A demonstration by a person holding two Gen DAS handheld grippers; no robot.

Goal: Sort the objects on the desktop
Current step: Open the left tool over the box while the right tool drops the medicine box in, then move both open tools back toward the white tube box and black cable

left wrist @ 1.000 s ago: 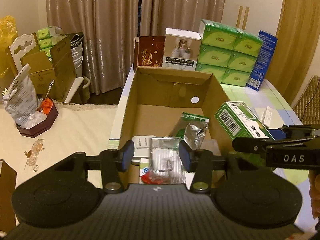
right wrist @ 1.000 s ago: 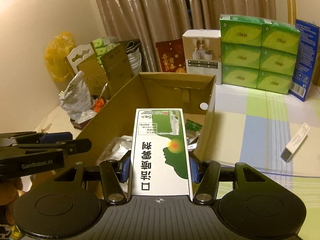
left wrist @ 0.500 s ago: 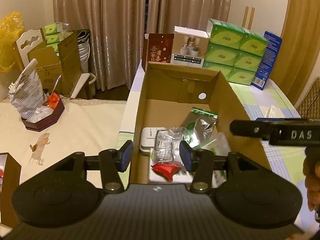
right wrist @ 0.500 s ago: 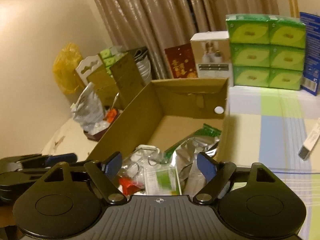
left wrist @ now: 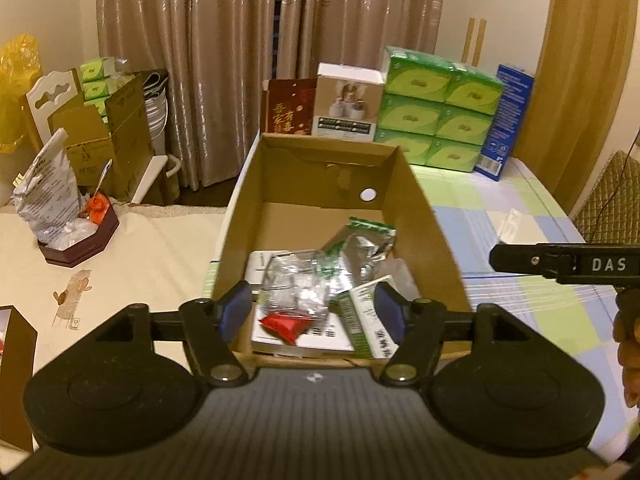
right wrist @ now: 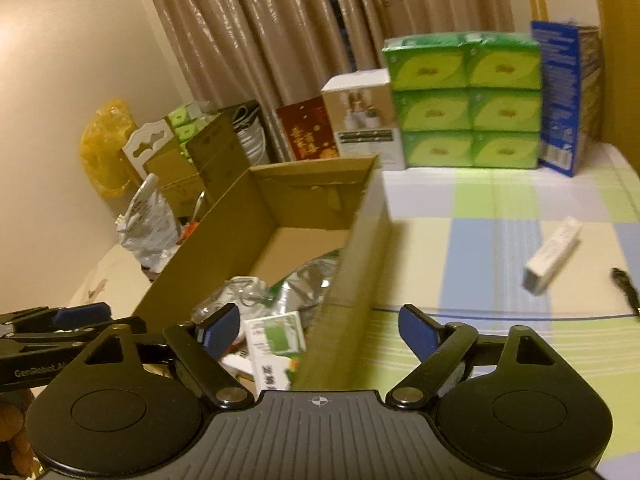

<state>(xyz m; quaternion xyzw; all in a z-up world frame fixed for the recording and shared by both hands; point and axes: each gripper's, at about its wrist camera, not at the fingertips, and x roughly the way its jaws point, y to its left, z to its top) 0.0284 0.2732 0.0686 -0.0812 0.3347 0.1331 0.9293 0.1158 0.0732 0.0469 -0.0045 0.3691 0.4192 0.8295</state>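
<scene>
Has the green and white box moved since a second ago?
Yes. It was held in the right gripper above the cardboard box; now the green and white box lies inside it at the near end, and the gripper is open.

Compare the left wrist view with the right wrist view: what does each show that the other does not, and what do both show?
Only the left wrist view shows the round hole in the box's far wall, the red packet and the woven chair. Only the right wrist view shows the black cable end on the tablecloth, near the small white box. Both show the cardboard box, the green-and-white carton inside it, the green tissue packs and both grippers, left and right, open.
</scene>
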